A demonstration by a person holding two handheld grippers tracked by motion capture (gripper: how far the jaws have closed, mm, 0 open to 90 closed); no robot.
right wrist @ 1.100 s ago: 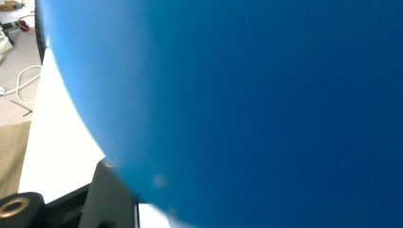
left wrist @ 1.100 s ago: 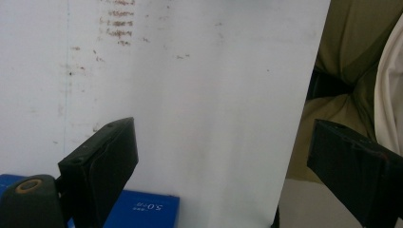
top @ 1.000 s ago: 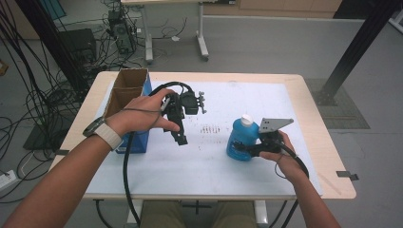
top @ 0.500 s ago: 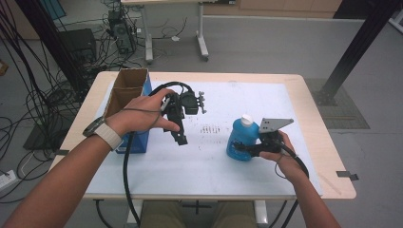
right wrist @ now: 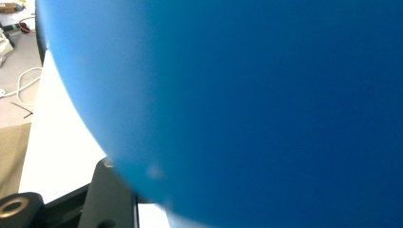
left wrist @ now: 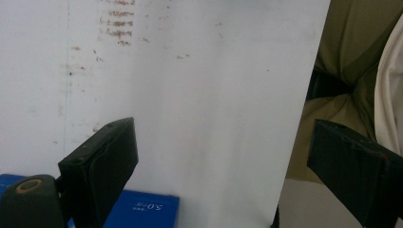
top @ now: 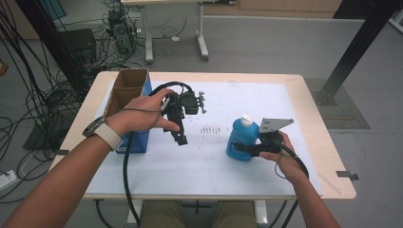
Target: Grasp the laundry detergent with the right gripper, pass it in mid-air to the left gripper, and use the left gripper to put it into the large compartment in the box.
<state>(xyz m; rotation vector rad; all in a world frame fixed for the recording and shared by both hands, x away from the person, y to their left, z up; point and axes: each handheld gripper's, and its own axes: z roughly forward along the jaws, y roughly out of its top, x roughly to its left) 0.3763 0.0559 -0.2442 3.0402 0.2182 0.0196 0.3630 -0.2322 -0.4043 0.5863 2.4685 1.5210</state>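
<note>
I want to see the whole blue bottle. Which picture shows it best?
The high view: the blue bottle stands upright with its white cap, held by the right gripper. The right gripper view gives just a blurry blue wall, too close.

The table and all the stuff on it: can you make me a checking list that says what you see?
Surface: white table top with a wooden edge, small brown marks near the middle.
Job's things: blue bottle with a white cap, standing upright at the right; open cardboard box with a blue base, at the left.
Clutter: nothing seen.
Grippers: right gripper shut on the blue bottle's lower part; left gripper open, held above the table, nothing between its jaws.
Cables: thick black cable hanging from the left gripper; another trails from the right.
Surroundings: grey floor, tangled cables at the left, another table's legs behind.
</note>
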